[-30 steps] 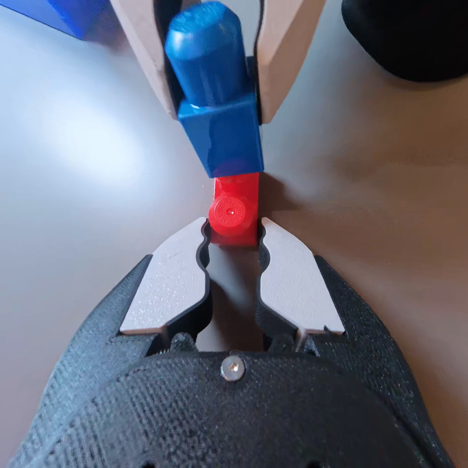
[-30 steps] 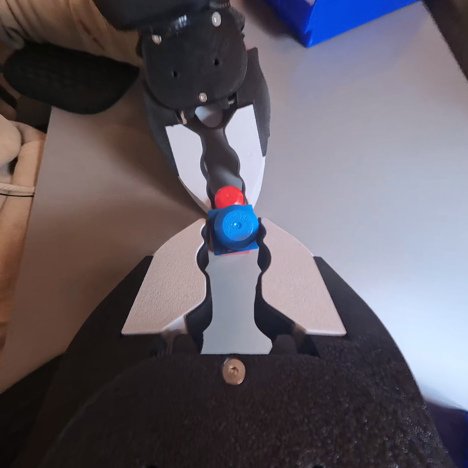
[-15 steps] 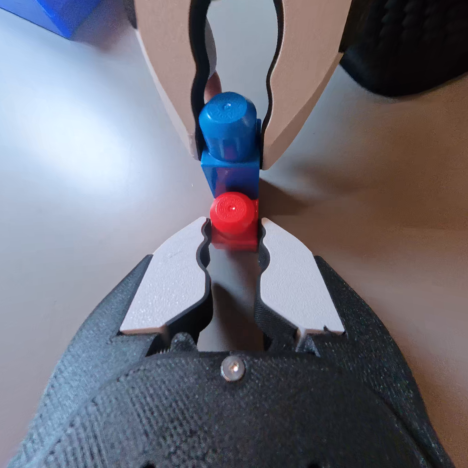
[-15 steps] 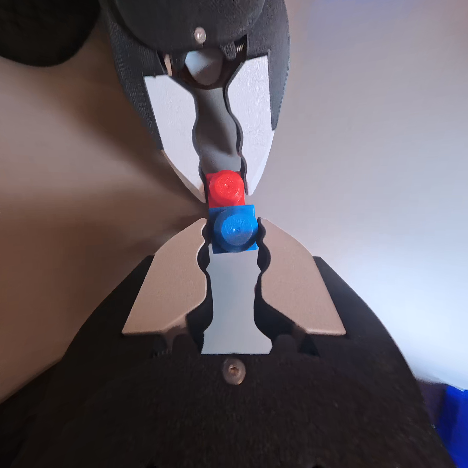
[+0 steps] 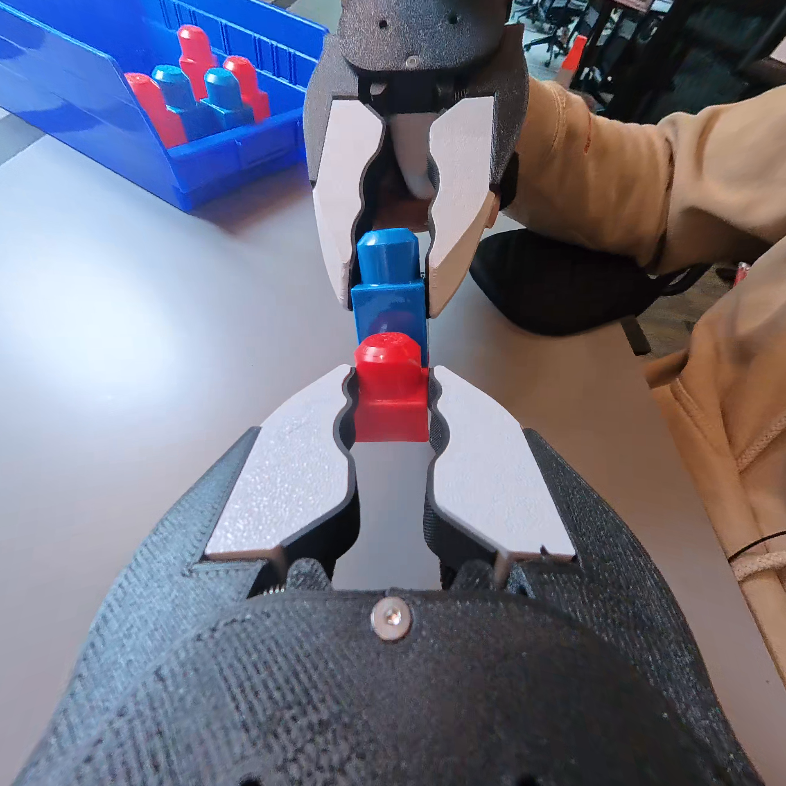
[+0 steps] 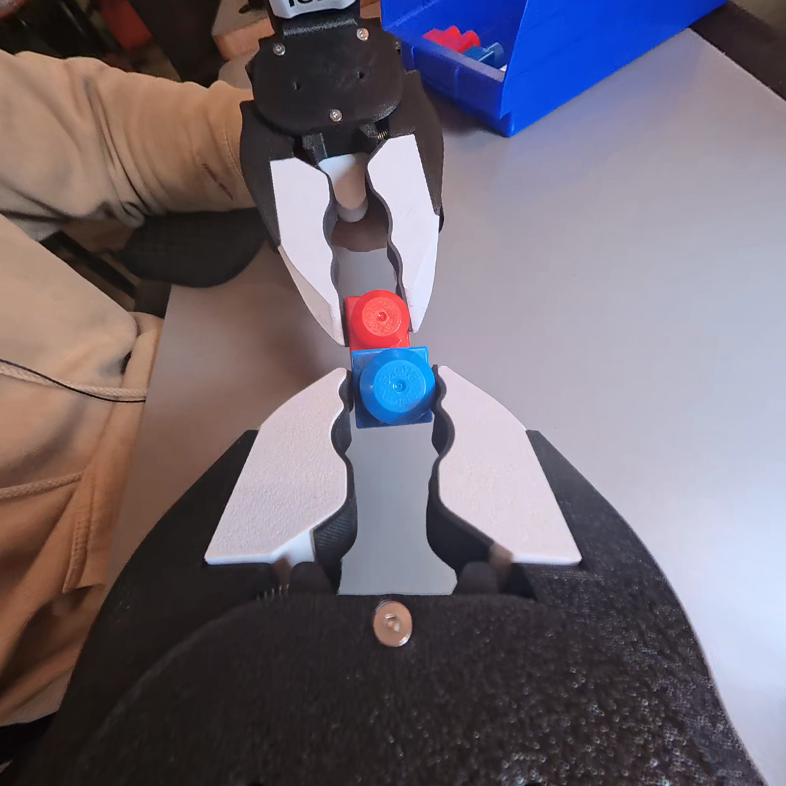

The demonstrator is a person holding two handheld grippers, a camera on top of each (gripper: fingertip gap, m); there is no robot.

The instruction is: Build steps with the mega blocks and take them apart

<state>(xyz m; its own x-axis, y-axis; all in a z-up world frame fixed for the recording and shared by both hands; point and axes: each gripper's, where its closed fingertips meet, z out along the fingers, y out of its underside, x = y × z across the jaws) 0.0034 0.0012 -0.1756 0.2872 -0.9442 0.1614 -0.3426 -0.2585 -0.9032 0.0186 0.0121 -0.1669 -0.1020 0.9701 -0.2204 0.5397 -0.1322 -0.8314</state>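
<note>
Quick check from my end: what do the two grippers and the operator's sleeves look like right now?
Both grippers match: the left gripper and right gripper have textured black bodies, a silver screw at centre, and pale grey fingers with wavy black-edged inner faces. The arms wear tan sleeves, and a drawstring hangs from the same garment.

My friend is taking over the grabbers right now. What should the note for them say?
Left gripper: shut on the red block.
Right gripper: shut on the blue block.
The two blocks are side by side and touching, above the grey table; whether they are clipped together is unclear.
More red and blue blocks wait in the blue bin.
Done: one block in each gripper.
Left: build the steps, then take them apart.
</note>
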